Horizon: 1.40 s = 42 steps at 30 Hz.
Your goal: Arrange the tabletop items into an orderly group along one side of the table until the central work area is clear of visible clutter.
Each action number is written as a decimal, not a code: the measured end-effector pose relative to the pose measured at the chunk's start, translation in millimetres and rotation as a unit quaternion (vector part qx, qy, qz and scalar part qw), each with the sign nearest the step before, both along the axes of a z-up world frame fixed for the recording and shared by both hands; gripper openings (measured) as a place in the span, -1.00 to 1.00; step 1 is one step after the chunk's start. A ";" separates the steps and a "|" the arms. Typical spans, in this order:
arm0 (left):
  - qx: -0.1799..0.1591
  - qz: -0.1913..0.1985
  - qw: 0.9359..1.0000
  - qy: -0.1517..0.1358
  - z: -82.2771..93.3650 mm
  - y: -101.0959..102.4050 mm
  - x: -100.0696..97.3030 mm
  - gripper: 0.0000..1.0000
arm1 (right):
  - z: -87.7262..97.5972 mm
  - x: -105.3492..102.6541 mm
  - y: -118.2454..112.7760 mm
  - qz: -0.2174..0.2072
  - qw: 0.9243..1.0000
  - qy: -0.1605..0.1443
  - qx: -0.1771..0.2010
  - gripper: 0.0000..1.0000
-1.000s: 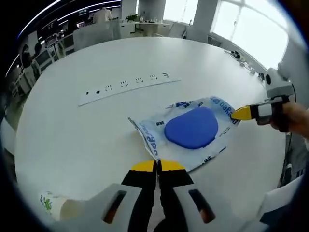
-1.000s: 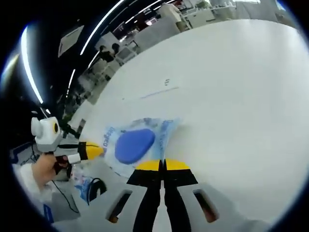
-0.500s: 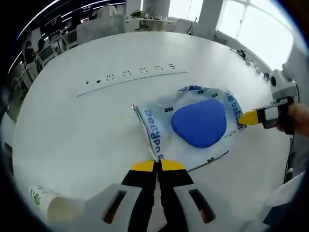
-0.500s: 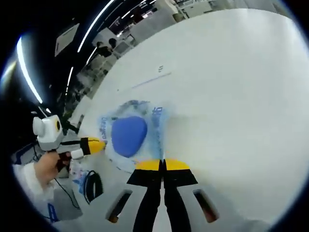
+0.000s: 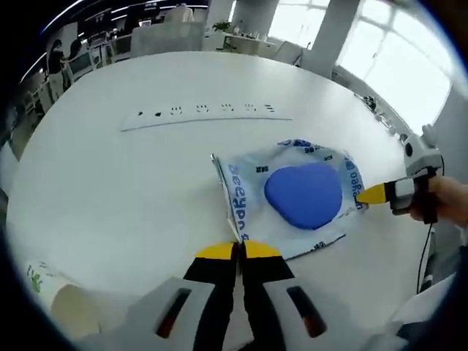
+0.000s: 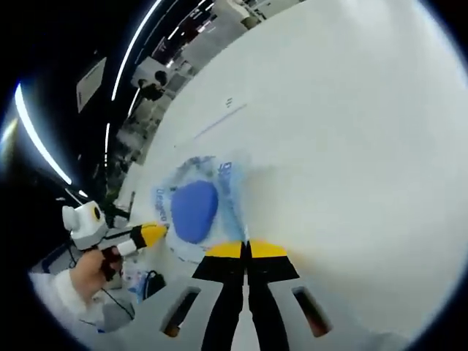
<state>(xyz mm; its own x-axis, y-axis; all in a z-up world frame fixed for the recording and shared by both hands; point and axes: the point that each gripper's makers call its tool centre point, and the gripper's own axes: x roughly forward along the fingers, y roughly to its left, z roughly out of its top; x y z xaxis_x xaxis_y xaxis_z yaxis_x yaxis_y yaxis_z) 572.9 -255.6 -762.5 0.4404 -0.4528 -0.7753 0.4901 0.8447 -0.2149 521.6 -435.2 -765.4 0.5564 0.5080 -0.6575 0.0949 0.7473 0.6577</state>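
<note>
Left gripper view: the left tongs [image 5: 238, 251] stay pinched on the near edge of the plastic packet [image 5: 289, 196], the right tongs [image 5: 371, 194] on its far edge; the packet now lies flatter on the desk [image 5: 110, 183]; a paper cup [image 5: 51, 300] sits nearby; right gripper view: right tongs [image 6: 246, 249] pressed together on the packet [image 6: 197, 208], so it seems mid-carry toward one side.

I see a clear packet [image 5: 292, 201] with blue lettering and a solid blue pad inside, on a white table [image 5: 110, 190]. My grippers' jaws are black, tipped yellow.
</note>
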 end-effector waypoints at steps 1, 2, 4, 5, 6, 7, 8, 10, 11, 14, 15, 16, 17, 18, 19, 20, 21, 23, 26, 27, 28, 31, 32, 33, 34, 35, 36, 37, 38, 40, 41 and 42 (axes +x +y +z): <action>-0.001 0.001 1.000 -0.001 0.1 0.0 -0.1 -1.00 | -0.2 0.2 -0.1 -0.001 1.000 0.000 0.000 -1.00; -0.002 0.000 1.000 -0.002 0.0 -0.1 -0.3 -1.00 | -0.3 0.5 -0.3 -0.002 1.000 0.001 0.001 -1.00; -0.002 0.000 1.000 -0.006 -0.1 0.1 0.1 -1.00 | -0.2 0.9 -0.4 -0.003 1.000 0.001 0.002 -1.00; -0.002 0.001 1.000 -0.007 -0.1 0.3 0.1 -1.00 | 0.1 0.9 0.2 -0.003 1.000 0.000 0.001 -1.00; -0.003 0.003 1.000 -0.008 -0.1 0.4 0.0 -1.00 | 0.1 1.3 0.1 -0.003 1.000 0.001 0.001 -1.00; -0.004 0.004 1.000 -0.008 -0.1 0.5 0.0 -1.00 | 0.2 1.5 0.7 -0.002 1.000 0.001 -0.001 -1.00; -0.005 0.007 1.000 -0.008 0.1 0.7 -0.4 -1.00 | 0.1 1.7 0.6 -0.002 1.000 0.001 -0.001 -1.00; -0.003 0.008 1.000 -0.010 0.1 0.9 -0.7 -1.00 | 0.0 2.0 0.2 -0.001 1.000 0.001 -0.002 -1.00; -0.003 0.008 1.000 -0.010 0.1 1.0 -0.8 -1.00 | -0.2 1.9 0.1 -0.001 1.000 0.002 -0.002 -1.00; -0.002 0.012 1.000 -0.010 -0.2 0.3 -0.4 -1.00 | 0.1 2.2 0.6 -0.002 1.000 0.001 -0.002 -1.00; -0.002 0.013 1.000 -0.010 -0.2 0.4 -0.4 -1.00 | 0.1 2.2 0.7 -0.003 1.000 0.001 -0.002 -1.00; -0.001 0.014 1.000 -0.010 -0.3 0.2 -0.6 -1.00 | 0.1 2.6 0.7 -0.003 1.000 0.001 -0.002 -1.00; -0.001 0.014 1.000 -0.010 -0.3 0.1 -0.7 -1.00 | 0.0 2.5 0.4 -0.004 1.000 0.001 -0.002 -1.00; 0.001 0.014 1.000 -0.011 -0.6 -0.1 -0.4 -1.00 | 0.0 2.9 0.4 -0.004 1.000 0.001 -0.002 -1.00; 0.001 0.014 1.000 -0.011 -0.6 -0.1 -0.4 -1.00 | 0.0 2.6 0.4 -0.004 1.000 0.001 -0.003 -1.00; 0.002 0.014 1.000 -0.011 -0.5 -0.3 -0.6 -1.00 | 0.1 2.8 0.4 -0.004 1.000 0.000 -0.004 -1.00; 0.002 0.014 1.000 -0.011 -0.5 -0.4 -0.7 -1.00 | 0.2 2.7 0.3 -0.005 1.000 0.000 -0.004 -1.00; 0.003 0.016 1.000 -0.010 -0.7 -0.4 -0.8 -1.00 | 0.1 3.0 0.1 -0.006 1.000 -0.001 -0.006 -1.00; 0.009 0.019 1.000 -0.010 -0.3 -1.5 -1.3 -1.00 | 0.0 3.1 0.0 -0.011 1.000 -0.001 -0.007 -1.00; 0.011 0.021 1.000 -0.009 -0.3 -1.4 -1.2 -1.00 | 0.1 2.3 0.2 -0.012 1.000 -0.001 -0.008 -1.00; 0.011 0.024 1.000 -0.008 -0.5 -0.9 -1.1 -1.00 | 0.4 2.7 0.5 -0.012 1.000 0.000 -0.008 -1.00; 0.002 0.032 0.999 -0.001 1.6 -0.5 -1.6 -0.94 | 3.5 1.8 -0.7 0.006 1.000 -0.017 -0.024 -0.93; -0.005 0.028 1.000 -0.001 2.3 -2.3 -1.5 -0.83 | 5.9 2.3 -0.8 0.007 0.999 -0.023 -0.024 -0.87; -0.020 0.019 1.000 0.001 5.5 -6.4 -3.1 -0.72 | 12.2 4.1 -0.9 0.010 0.999 -0.044 -0.024 -0.79; -0.018 0.020 1.000 -0.007 8.1 -5.2 -2.0 -0.59 | 17.0 7.3 -0.7 0.012 0.998 -0.062 -0.025 -0.63; -0.016 0.018 0.999 -0.030 13.7 -5.0 2.5 -0.41 | 22.6 9.8 -2.0 0.014 0.996 -0.083 -0.032 -0.46; -0.022 0.016 0.998 -0.055 22.0 -7.6 6.7 -0.25 | 25.2 10.3 -2.0 0.016 0.995 -0.091 -0.038 -0.25; -0.028 0.020 0.998 -0.062 26.5 -9.2 8.1 -0.07 | 29.3 10.1 -0.5 0.027 0.993 -0.104 -0.047 -0.13; -0.034 0.017 0.997 -0.068 33.7 -12.2 7.6 0.18 | 31.9 10.9 0.2 0.033 0.992 -0.112 -0.054 -0.02; -0.035 0.014 0.995 -0.088 43.6 -14.5 10.3 0.53 | 40.7 13.0 2.1 0.059 0.984 -0.145 -0.088 0.23; -0.028 0.005 0.994 -0.107 50.7 -14.9 11.9 0.71 | 44.0 10.0 6.7 0.067 0.983 -0.146 -0.087 0.33; -0.028 0.001 0.993 -0.117 55.0 -15.7 12.6 0.80 | 49.7 10.5 10.4 0.075 0.981 -0.159 -0.088 0.45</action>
<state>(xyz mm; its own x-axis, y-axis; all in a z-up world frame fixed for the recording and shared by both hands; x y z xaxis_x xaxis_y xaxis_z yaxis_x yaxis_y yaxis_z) 585.5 -271.4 -707.6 0.6066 -0.4904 -0.6257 0.5301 0.8361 -0.1414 532.0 -424.8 -715.8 0.6750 0.4939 -0.5482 -0.2135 0.8419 0.4956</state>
